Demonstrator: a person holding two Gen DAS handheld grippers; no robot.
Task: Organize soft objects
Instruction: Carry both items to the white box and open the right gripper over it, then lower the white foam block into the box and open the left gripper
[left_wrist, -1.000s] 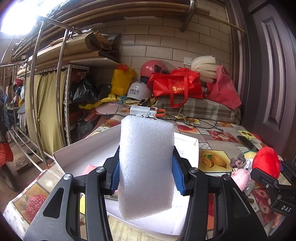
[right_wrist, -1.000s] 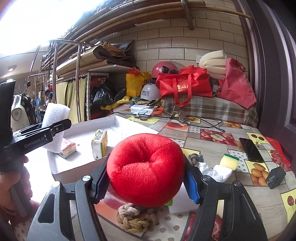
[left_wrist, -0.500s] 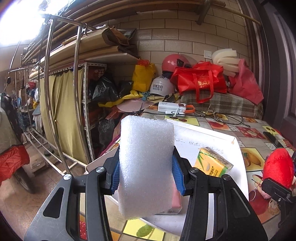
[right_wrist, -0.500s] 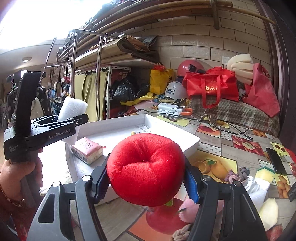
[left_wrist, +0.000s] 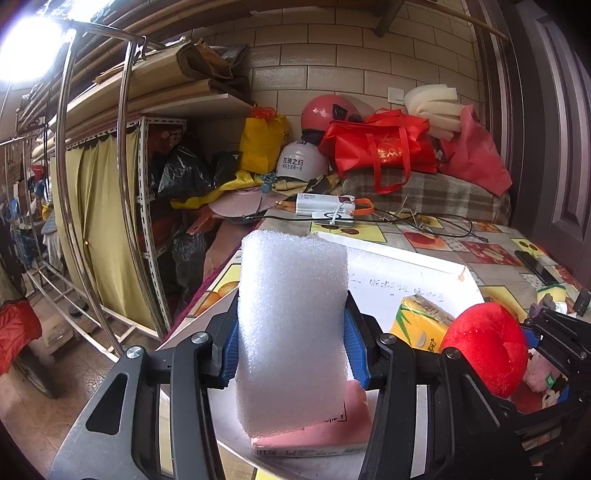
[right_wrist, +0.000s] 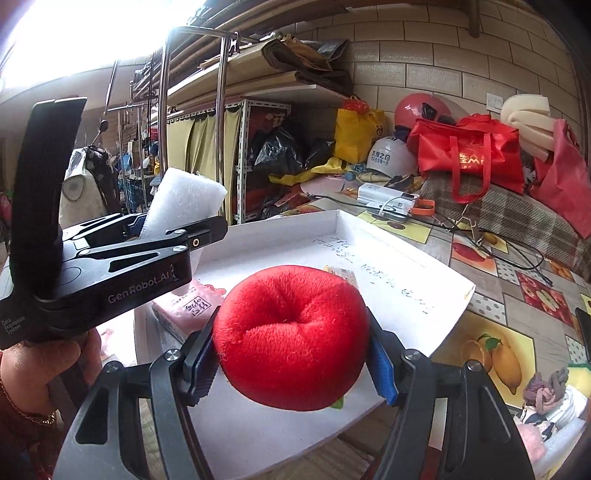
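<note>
My left gripper (left_wrist: 291, 349) is shut on an upright white foam block (left_wrist: 291, 328), held over the near left corner of a shallow white box (left_wrist: 413, 266). From the right wrist camera the same block (right_wrist: 183, 205) shows in the left gripper (right_wrist: 173, 229) at the left. A red plush apple (right_wrist: 291, 338) sits squeezed between the blue pads of my right gripper (right_wrist: 291, 354), above the near part of the white box (right_wrist: 402, 291). Inside the box lie a pink tissue pack (left_wrist: 314, 435) and a yellow tissue pack (left_wrist: 419, 325).
To the box's right, on the fruit-patterned tablecloth (right_wrist: 495, 343), lie a knotted rope toy (right_wrist: 546, 391), white soft items and a phone (left_wrist: 532, 260). Red bags (left_wrist: 380, 147), helmets and a power bank (left_wrist: 325, 208) crowd the table's far end. Metal shelving (left_wrist: 144, 206) stands left.
Both grippers have swung left with their loads, so the white box now fills the middle of each view. The red apple has moved from beside the box to over it.
</note>
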